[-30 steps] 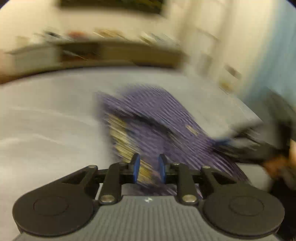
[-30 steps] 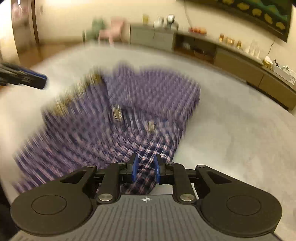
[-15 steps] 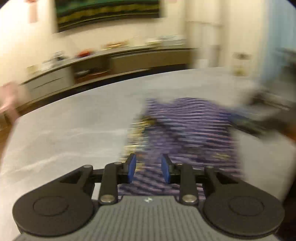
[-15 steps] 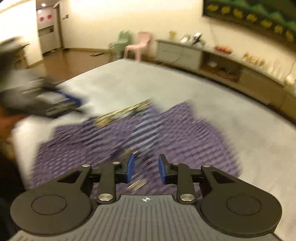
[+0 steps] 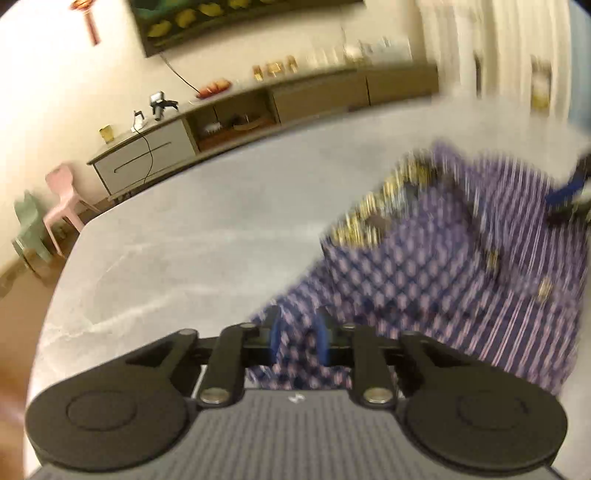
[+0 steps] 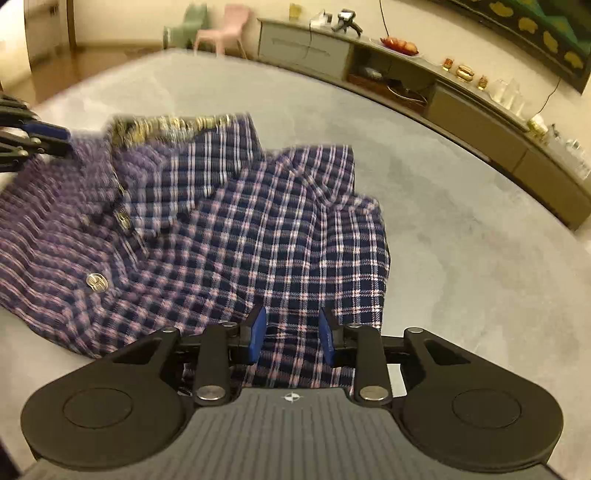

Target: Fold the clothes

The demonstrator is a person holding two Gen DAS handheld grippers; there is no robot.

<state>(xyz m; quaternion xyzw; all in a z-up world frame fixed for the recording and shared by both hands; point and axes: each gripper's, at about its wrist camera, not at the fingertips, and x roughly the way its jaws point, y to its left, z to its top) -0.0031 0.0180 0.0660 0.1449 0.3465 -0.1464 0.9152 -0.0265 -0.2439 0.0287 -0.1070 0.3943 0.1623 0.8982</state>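
A navy and pink plaid shirt [image 6: 236, 229] with a gold-patterned collar [image 6: 170, 125] lies crumpled on the grey table [image 6: 461, 221]. In the right wrist view my right gripper [image 6: 291, 336] is open, its jaws either side of the shirt's near edge. My left gripper shows at the far left [image 6: 33, 136] by the collar. In the left wrist view the shirt [image 5: 424, 273] is blurred on the right; my left gripper [image 5: 297, 338] is open with a fold of the shirt's fabric between its blue pads. The right gripper shows at the right edge [image 5: 569, 188].
A long low sideboard [image 6: 406, 77] with small items lines the far wall. A pink chair [image 5: 62, 206] and a green chair [image 5: 29, 229] stand beyond the table's corner. A dark painting [image 5: 221, 18] hangs above.
Both grippers swung around the shirt, and both have opened slightly. The shirt now lies more spread, collar away from the right gripper.
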